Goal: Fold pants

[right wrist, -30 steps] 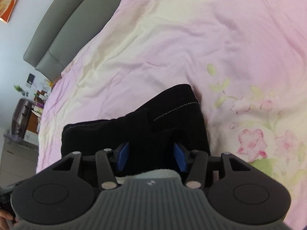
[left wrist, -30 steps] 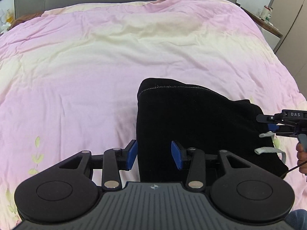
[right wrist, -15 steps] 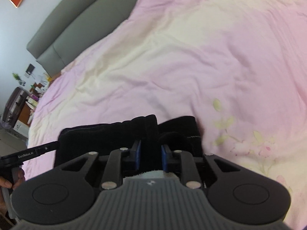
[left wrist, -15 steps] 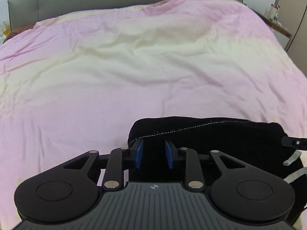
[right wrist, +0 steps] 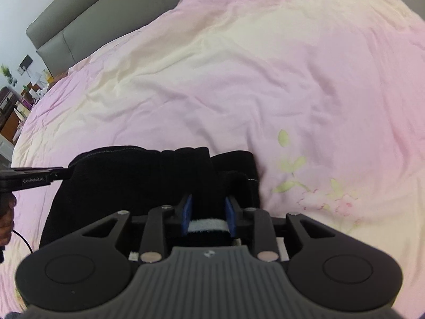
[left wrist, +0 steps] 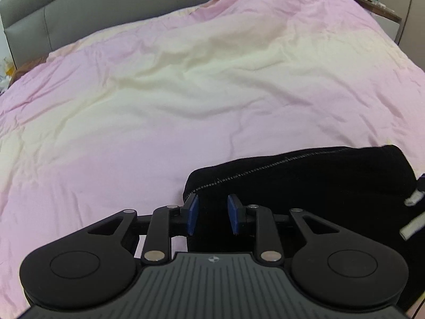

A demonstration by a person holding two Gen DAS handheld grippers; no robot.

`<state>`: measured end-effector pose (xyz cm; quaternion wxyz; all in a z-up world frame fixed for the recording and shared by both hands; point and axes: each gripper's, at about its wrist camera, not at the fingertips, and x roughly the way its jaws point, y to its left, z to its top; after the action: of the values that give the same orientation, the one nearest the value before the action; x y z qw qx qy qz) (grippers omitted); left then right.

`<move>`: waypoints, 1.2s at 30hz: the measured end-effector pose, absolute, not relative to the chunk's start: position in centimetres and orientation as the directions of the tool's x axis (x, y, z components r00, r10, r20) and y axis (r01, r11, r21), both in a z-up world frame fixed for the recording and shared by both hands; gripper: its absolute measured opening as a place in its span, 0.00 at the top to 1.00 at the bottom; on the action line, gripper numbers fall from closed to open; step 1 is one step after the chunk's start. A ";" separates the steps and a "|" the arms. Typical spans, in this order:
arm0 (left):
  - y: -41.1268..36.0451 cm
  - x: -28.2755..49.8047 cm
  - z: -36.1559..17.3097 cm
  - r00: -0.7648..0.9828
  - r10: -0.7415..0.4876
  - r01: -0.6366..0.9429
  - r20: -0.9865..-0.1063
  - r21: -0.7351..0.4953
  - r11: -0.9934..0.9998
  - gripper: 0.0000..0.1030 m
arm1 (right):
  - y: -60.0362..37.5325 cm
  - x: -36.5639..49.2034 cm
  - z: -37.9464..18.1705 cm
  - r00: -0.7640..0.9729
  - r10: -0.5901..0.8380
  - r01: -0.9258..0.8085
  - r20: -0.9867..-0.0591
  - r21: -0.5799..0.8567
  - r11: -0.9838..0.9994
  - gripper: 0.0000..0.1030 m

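- The black pants [left wrist: 305, 186] lie bunched on the pink bed [left wrist: 186, 93].
- My left jaws [left wrist: 211, 214] just closed on a thick corner.
- My right jaws [right wrist: 208, 211], which just loosened a little, pinch the waistband.
- The pants look soft and floppy, so I should hold the edges.

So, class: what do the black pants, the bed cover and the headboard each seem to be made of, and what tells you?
Black pants: soft, matte woven cloth, perhaps denim; pale contrast stitching runs along one seam.
Bed cover: thin, smooth cotton-like fabric, pink fading to cream; fine creases, and a printed flower pattern in the right wrist view.
Headboard: grey padded leather or imitation; slight sheen and panel seams.
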<state>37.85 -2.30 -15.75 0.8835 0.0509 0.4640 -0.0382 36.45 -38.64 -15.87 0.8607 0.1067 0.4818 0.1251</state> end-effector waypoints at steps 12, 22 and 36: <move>-2.5 26.4 -18.8 0.511 -0.055 0.097 -0.858 -0.006 0.995 0.69 | -37.2 24.1 -15.6 0.585 0.191 -0.191 -0.788 0.095 0.977 0.77; -0.9 24.8 -18.6 0.530 -0.051 -0.061 -0.847 -0.098 0.993 0.65 | -36.6 24.6 -17.5 0.547 0.159 -0.203 -0.822 0.055 0.978 0.75; 6.4 25.6 -15.3 0.617 -0.245 -0.072 -0.748 -0.364 0.929 0.16 | -39.5 28.4 -12.9 0.401 0.319 -0.247 -0.859 0.234 0.940 0.22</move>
<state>25.59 6.35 -15.33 0.8803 -0.1824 0.4351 -0.0490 28.39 -39.46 -12.86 0.8362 0.0346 0.5206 0.1691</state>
